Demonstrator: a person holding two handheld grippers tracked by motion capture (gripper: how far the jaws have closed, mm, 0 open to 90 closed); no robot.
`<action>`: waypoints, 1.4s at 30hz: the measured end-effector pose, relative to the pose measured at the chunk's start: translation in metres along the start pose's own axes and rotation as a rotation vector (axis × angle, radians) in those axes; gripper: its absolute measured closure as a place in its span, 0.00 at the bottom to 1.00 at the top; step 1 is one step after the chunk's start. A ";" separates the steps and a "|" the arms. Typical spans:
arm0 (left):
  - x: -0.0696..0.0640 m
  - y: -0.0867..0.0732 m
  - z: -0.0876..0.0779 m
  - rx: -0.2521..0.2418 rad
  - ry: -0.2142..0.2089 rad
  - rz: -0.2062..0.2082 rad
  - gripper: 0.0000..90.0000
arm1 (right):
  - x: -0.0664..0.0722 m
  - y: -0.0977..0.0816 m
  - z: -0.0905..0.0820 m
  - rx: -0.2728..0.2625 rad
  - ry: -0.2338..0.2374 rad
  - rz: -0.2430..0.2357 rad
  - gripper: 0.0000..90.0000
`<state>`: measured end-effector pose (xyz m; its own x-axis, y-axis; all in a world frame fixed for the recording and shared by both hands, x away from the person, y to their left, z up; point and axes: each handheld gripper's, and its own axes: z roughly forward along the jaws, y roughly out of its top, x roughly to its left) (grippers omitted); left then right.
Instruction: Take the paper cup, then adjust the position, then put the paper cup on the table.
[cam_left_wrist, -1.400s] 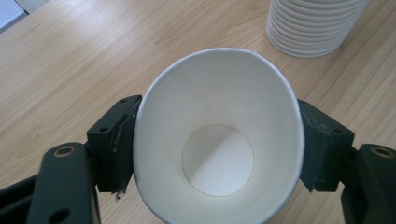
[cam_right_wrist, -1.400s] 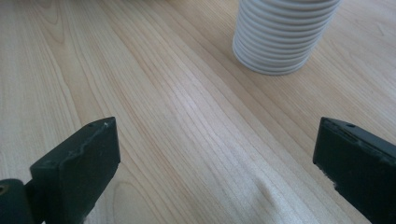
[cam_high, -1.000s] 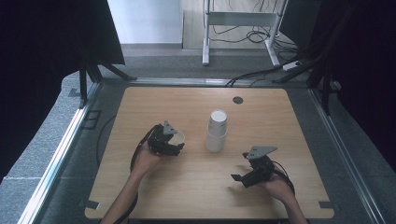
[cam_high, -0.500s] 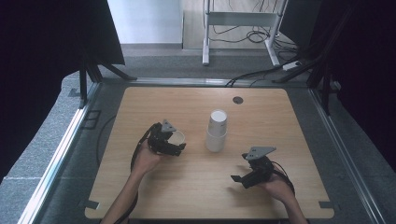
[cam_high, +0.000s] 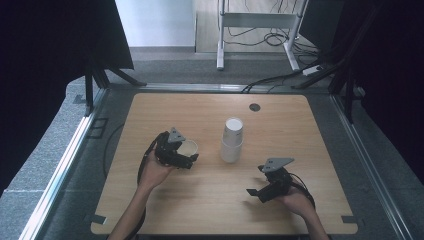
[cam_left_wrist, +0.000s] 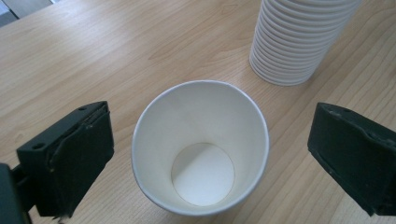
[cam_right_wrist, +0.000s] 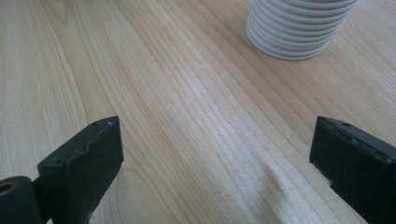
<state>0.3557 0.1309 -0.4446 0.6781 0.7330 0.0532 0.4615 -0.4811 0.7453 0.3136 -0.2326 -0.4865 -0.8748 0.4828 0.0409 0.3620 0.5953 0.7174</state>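
Note:
A single white paper cup (cam_left_wrist: 201, 144) stands upright and empty on the wooden table (cam_high: 200, 200). My left gripper (cam_left_wrist: 205, 154) is open around it. Its jaws have just been opening, and a gap shows between each pad and the cup's rim. In the high view the cup (cam_high: 189, 147) sits at the tip of the left gripper (cam_high: 190, 154), left of centre. A tall stack of white paper cups (cam_high: 232, 140) stands mouth-down just to its right, and the stack's lower part (cam_right_wrist: 299, 28) appears in the right gripper view. My right gripper (cam_high: 256, 189) is open over bare wood with nothing between its jaws.
A small dark round disc (cam_high: 255, 107) lies near the table's far edge. Beyond the table stand a white metal frame (cam_high: 255, 20) and cables on the floor. Dark curtains hang on both sides.
The left gripper's jaws have spread apart and let go of the single cup, which stays on the table. The right gripper has not moved.

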 end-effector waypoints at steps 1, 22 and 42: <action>-0.002 0.000 -0.002 -0.002 0.005 0.005 0.00 | 0.000 0.000 0.000 0.001 -0.002 0.000 0.04; -0.015 -0.014 -0.033 -0.069 0.021 0.001 0.00 | 0.000 0.000 -0.003 -0.005 -0.003 -0.001 0.04; -0.026 -0.047 -0.042 -0.089 0.026 -0.010 0.00 | -0.001 0.000 -0.010 -0.027 -0.022 0.004 0.04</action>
<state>0.2921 0.1545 -0.4532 0.6579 0.7505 0.0619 0.4150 -0.4300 0.8018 0.3111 -0.2395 -0.4802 -0.8657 0.4998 0.0287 0.3569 0.5758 0.7356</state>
